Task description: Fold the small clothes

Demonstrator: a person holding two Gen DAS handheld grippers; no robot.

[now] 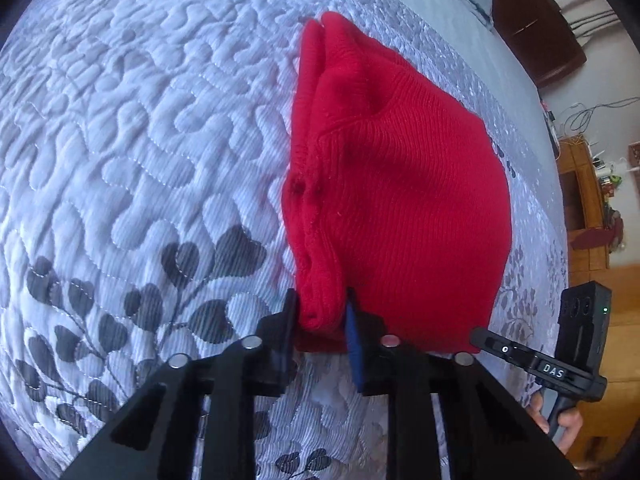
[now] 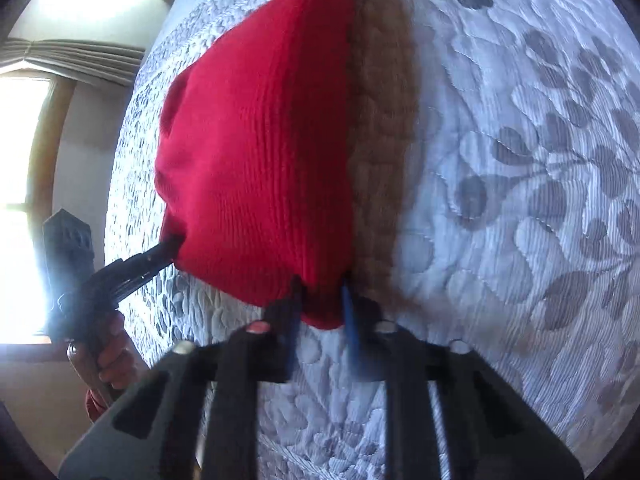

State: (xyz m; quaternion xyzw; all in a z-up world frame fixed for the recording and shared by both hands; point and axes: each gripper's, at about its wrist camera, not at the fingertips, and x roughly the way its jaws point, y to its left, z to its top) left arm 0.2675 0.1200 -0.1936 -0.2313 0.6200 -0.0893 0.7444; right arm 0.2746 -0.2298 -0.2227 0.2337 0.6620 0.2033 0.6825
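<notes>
A small red knit garment (image 1: 400, 192) hangs folded over the quilted bedspread (image 1: 140, 140), held up at two near corners. My left gripper (image 1: 322, 312) is shut on its bunched left corner. My right gripper (image 2: 320, 308) is shut on the garment's (image 2: 260, 152) right corner. In the left wrist view the right gripper (image 1: 532, 356) shows at the garment's lower right. In the right wrist view the left gripper (image 2: 140, 264) shows at the garment's lower left. The garment casts a brownish shadow (image 2: 384, 140) on the bedspread.
The bedspread (image 2: 520, 200) is white with grey leaf prints. A dark wooden headboard (image 1: 536, 28) and a wooden cabinet (image 1: 584, 208) stand beyond the bed's far edge. A bright window (image 2: 20, 208) is at the left of the right wrist view.
</notes>
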